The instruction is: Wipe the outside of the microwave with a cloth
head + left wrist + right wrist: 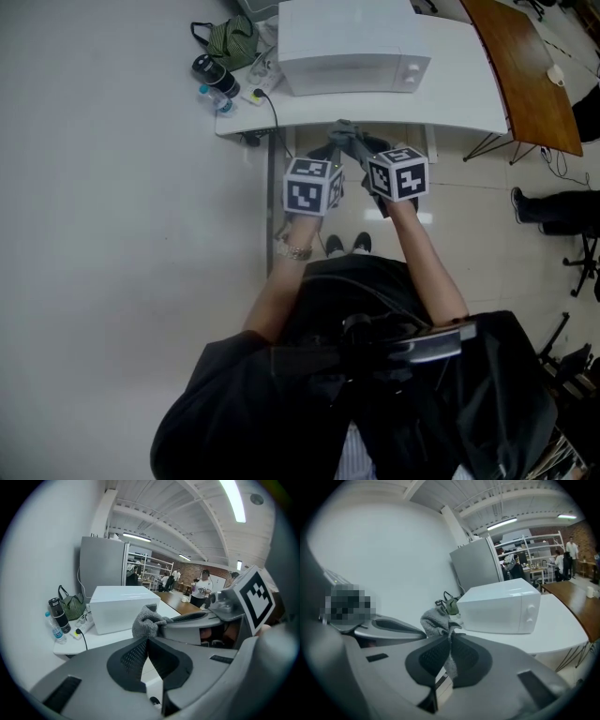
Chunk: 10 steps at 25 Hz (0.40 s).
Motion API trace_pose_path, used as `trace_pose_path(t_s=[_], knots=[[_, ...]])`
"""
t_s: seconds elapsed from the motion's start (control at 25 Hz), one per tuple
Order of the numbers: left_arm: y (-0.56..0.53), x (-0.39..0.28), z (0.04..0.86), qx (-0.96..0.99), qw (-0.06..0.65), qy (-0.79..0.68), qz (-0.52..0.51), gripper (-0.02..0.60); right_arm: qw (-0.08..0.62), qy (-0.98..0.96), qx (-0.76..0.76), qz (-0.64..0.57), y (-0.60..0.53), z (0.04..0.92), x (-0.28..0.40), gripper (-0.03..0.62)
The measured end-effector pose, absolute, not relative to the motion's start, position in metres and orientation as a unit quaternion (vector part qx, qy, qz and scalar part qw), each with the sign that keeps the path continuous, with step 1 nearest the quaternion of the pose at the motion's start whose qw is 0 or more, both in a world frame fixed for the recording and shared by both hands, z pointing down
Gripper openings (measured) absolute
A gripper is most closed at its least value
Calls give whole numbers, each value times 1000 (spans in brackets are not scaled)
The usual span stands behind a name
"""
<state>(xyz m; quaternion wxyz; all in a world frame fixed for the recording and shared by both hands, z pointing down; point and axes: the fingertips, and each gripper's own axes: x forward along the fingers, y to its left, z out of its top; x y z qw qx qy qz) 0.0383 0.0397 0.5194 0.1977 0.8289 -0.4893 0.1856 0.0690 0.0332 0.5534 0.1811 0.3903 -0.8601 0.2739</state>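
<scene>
R claw (pixel 451 638): pinching grey cloth (pixel 435 620), which bunches above tips.
L claw (pixel 146 641): pressed together, empty, tips just below cloth.
Beyond: white microwave (pixel 500 605) on worktop (pixel 560 625), apart from cloth.

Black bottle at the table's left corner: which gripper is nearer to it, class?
Left. The left gripper hangs before the front edge of the table, to the right of the black bottle. The right gripper is beside it, farther right still.
</scene>
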Motion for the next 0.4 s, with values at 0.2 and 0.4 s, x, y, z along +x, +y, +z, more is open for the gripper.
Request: trace_pose_path(t_s=[0.2,0.4], knots=[[40,29,510,835,189,-488,170,-14,185,-864,392,258,38,550,53,12],[40,16,507,830,189,-498,162,-14,169,-864,398,257,34,537,60,12]])
